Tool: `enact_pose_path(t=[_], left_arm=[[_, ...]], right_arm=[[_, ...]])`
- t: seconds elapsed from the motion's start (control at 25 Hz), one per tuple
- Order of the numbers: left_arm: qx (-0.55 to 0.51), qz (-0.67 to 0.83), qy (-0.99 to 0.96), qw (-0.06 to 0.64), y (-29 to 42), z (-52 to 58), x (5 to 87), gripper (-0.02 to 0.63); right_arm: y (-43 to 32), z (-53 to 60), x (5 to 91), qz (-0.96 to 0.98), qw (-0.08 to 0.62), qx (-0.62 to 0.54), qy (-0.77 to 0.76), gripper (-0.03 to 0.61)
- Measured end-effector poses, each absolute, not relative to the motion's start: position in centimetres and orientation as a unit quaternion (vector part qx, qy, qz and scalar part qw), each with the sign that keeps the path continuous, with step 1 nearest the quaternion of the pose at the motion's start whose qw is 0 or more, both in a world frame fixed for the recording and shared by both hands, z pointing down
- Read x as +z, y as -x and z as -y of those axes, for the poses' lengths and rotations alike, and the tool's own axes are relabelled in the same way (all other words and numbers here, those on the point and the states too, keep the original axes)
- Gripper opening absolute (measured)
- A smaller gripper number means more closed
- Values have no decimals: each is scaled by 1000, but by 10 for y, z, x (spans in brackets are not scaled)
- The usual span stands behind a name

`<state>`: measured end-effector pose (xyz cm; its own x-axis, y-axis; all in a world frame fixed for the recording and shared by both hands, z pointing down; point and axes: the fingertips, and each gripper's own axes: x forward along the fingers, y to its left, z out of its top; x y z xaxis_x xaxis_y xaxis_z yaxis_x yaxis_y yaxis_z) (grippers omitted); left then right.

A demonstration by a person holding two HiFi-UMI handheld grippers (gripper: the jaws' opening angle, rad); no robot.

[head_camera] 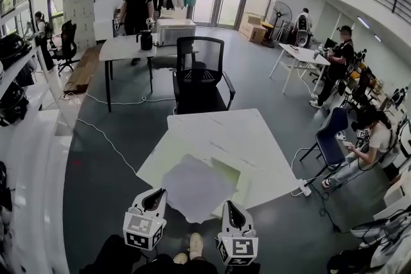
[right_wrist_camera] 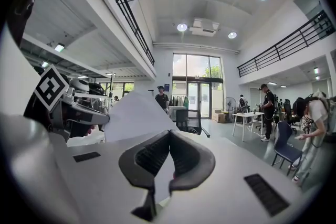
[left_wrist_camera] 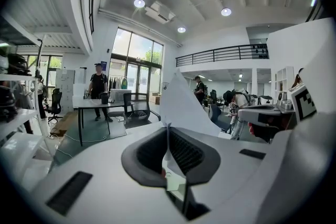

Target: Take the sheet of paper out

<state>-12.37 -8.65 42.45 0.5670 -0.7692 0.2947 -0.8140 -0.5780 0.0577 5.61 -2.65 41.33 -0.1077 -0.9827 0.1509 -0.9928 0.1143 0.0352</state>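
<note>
White paper, one sheet point(head_camera: 196, 188), is being held at its near edge by both grippers at once.

Left gripper point(head_camera: 156, 196): jaws are pressing together on the sheet's left part. In the left gripper view the paper edge is running straight down between the ribbed pads point(left_wrist_camera: 184, 152), with no gap showing.

Right gripper point(head_camera: 232, 210): jaws are likewise pressing together, on the sheet's right part. The paper is passing between the pads in the right gripper view.

Sheet is standing up ahead of both pairs of jaws and rising to a bent peak in each gripper view. From the head view it is looking grey, in shade. It is hanging over the near edge of the white table point(head_camera: 225, 131) and partly covering a yellow-green cover point(head_camera: 230, 171) that is lying flat on the tabletop. Whether the sheet's far edge is touching that cover I cannot tell.

Each gripper's marker cube is showing in the other's view. The two grippers are sitting side by side, a little apart, with the sheet spanning between them.

Surroundings:
- A black office chair point(head_camera: 199, 77) is standing just beyond the table's far edge.
- Further off, a second table point(head_camera: 125, 48) is carrying a dark container point(head_camera: 146, 40), and a person in black point(head_camera: 137, 3) is standing behind it.
- To the right, a seated person point(head_camera: 371, 141) is bending forward beside a blue chair point(head_camera: 331, 135).
- A cable is trailing over the grey floor, and a power strip point(head_camera: 303, 188) is lying by the table's right corner.
</note>
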Motion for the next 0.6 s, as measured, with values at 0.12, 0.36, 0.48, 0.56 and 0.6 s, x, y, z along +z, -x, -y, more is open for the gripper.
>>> enact_pose_path(t=[0.12, 0.36, 0.48, 0.56, 0.6], left_arm=[[114, 449, -882, 92, 128, 78, 422, 31], [113, 449, -881, 92, 138, 68, 421, 31], [113, 450, -881, 91, 136, 66, 420, 32], [113, 449, -882, 91, 133, 65, 419, 31], [113, 449, -882, 91, 132, 65, 418, 31]], right_arm=[[-50, 19, 415, 744, 68, 39, -664, 15], [-40, 11, 418, 745, 72, 43, -662, 15], [-40, 8, 418, 746, 70, 43, -661, 16], [-43, 8, 416, 746, 70, 43, -661, 16], [-44, 9, 416, 746, 70, 43, -661, 15]])
